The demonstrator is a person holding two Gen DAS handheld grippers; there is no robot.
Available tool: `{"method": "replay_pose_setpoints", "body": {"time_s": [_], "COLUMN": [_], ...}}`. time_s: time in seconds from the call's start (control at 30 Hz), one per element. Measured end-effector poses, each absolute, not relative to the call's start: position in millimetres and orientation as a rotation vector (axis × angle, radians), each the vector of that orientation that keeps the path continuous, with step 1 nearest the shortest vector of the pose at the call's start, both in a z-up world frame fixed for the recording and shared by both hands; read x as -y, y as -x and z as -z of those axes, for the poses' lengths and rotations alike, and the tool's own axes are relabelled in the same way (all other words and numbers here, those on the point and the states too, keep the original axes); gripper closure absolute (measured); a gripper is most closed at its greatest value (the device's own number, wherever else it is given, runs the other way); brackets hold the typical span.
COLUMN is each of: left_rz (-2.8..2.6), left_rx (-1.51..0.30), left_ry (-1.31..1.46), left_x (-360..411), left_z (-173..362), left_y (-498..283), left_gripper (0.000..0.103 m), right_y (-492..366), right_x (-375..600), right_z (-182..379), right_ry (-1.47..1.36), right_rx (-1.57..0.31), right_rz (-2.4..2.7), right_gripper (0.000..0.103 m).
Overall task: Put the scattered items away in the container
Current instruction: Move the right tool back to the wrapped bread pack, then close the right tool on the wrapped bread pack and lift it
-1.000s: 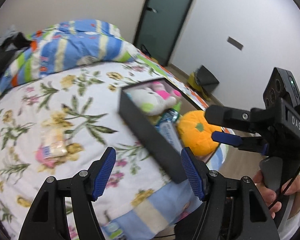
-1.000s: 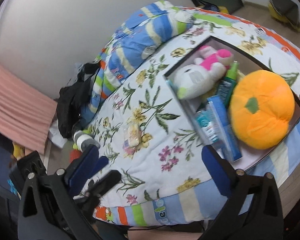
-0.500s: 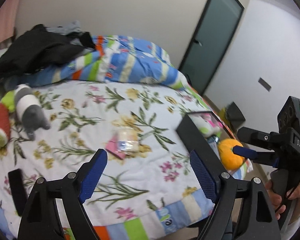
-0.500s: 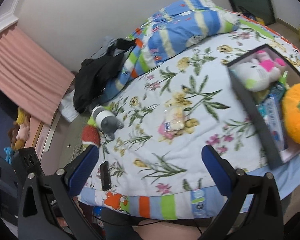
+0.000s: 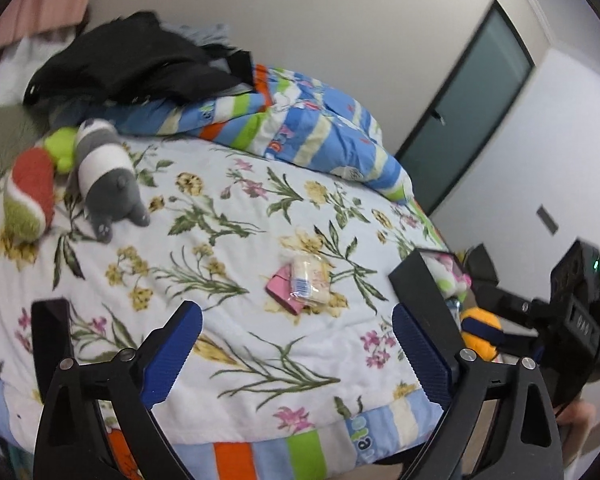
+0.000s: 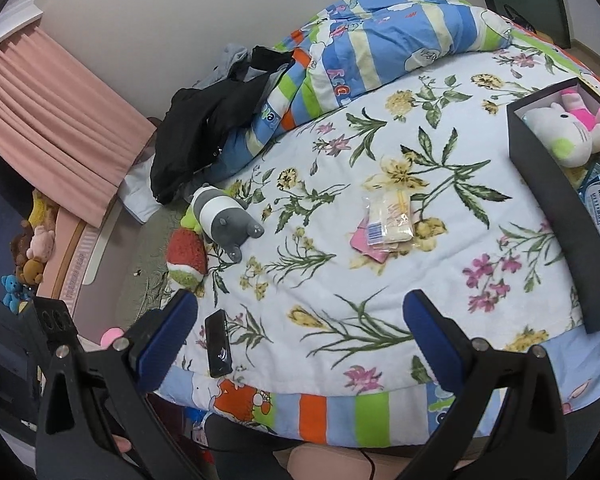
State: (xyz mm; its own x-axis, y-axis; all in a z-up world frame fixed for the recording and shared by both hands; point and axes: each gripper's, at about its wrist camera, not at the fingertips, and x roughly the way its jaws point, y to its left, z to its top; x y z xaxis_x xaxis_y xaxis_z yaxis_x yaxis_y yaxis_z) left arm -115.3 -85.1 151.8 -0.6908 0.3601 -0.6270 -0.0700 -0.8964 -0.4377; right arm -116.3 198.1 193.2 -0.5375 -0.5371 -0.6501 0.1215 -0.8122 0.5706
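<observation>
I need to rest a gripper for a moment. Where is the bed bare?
Bare quilt lies between the snack packet and the black box, and between packet and grey plush. Crowded: inside the box, and the corner with the plush and phone.

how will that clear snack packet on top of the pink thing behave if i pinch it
The snack packet looks like thin clear wrap, so probably light, crinkly and a bit slippery. It rests on the pink packet, which may shift or lift with it. The soft floral quilt likely yields underneath.
</observation>
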Motion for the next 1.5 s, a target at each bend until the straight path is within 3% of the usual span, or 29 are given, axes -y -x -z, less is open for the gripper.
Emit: {"method": "replay_pose_setpoints", "body": {"time_s": [0.3, 0.87, 1.5], "left_rz": [-2.579, -2.485, -2.312], "left_rx": [0.748, 0.689, 0.696], "left_ry": [1.176, 1.237, 1.288], "left_x": [119, 84, 12], "left_z": [-122, -81, -32], "left_y": [127, 170, 243], "left_gripper": [0.005, 0.005, 0.005], "right_y": [131, 171, 208], "right_x": [-189, -188, -209], "right_z": [-169, -111, -47], "right_ry": [-1.251, -1.37, -1.308], "right_rx": [0.723, 0.76, 0.574], "right_rz": [2.332, 2.263, 2.332], "right_gripper": [0.0, 0.0, 0.0]}}
